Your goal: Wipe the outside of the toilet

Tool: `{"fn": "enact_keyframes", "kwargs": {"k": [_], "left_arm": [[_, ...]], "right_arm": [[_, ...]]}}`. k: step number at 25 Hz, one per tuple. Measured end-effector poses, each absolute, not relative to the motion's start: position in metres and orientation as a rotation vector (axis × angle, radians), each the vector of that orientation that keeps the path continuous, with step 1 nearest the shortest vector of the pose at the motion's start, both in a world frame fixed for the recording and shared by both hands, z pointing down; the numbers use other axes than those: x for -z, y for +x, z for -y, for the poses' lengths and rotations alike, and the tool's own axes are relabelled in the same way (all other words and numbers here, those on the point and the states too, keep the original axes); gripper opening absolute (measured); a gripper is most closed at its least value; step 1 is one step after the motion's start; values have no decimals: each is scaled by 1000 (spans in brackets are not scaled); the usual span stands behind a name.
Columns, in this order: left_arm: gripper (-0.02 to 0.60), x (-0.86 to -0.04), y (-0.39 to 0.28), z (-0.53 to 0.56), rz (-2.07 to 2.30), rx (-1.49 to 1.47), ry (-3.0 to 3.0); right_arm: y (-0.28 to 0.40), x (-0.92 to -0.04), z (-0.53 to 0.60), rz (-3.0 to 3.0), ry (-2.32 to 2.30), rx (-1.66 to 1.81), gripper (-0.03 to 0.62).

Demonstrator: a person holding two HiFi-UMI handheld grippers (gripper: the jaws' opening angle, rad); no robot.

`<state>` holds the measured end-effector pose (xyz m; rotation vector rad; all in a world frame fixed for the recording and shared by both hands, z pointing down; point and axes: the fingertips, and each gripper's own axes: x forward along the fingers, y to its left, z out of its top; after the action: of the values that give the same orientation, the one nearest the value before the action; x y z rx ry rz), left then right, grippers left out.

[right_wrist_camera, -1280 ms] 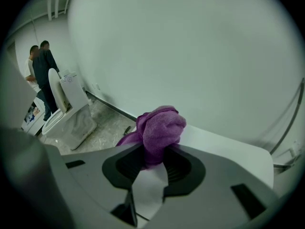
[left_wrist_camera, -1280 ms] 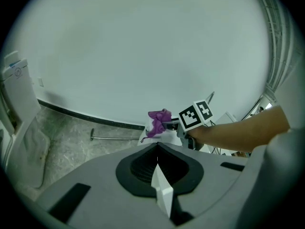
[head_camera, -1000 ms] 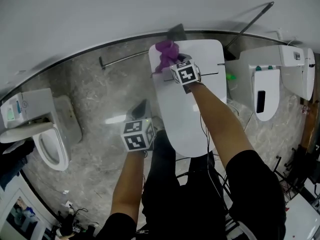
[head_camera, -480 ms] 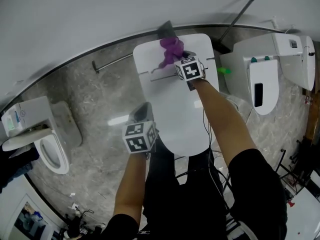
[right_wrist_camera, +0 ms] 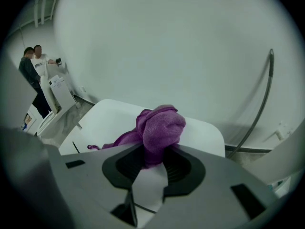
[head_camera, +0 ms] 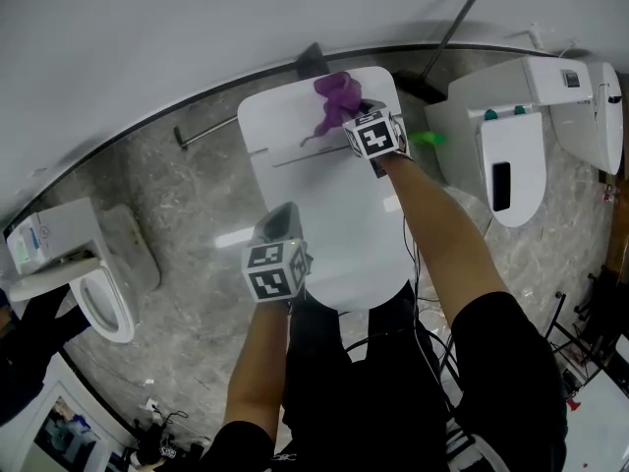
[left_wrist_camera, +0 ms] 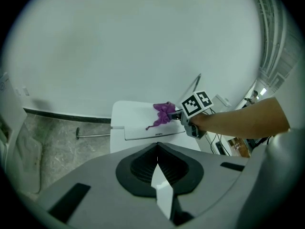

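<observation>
Purple cloth (head_camera: 336, 99) pinched by the right hand-held gripper (right_wrist_camera: 153, 157) needs flat, overlapping strokes across the toilet (head_camera: 329, 219) back; left hand-held gripper (left_wrist_camera: 157, 157), pressed together, hovers empty.

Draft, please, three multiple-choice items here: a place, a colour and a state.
1. Where is the cloth? A. on the floor B. on the rear of the closed toilet C. in a sink
2. What colour is the cloth? A. purple B. yellow C. white
3. What is the left claw doing? A. gripping the cloth B. shut on nothing C. gripping a brush
1 B: the head view shows it there. 2 A: it is purple in every view. 3 B: its jaws meet with nothing between; the right claw holds the cloth.
</observation>
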<state>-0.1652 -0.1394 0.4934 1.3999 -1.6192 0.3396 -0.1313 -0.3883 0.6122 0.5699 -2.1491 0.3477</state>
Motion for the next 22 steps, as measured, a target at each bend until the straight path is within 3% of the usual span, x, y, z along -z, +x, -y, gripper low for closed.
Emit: {"fn": "enact_keyframes", "kwargs": {"k": [22], "left_arm": [[11, -510, -48, 247, 1596, -432, 1447]], "right_arm": [[-19, -614, 482, 2194, 429, -250, 113]]}}
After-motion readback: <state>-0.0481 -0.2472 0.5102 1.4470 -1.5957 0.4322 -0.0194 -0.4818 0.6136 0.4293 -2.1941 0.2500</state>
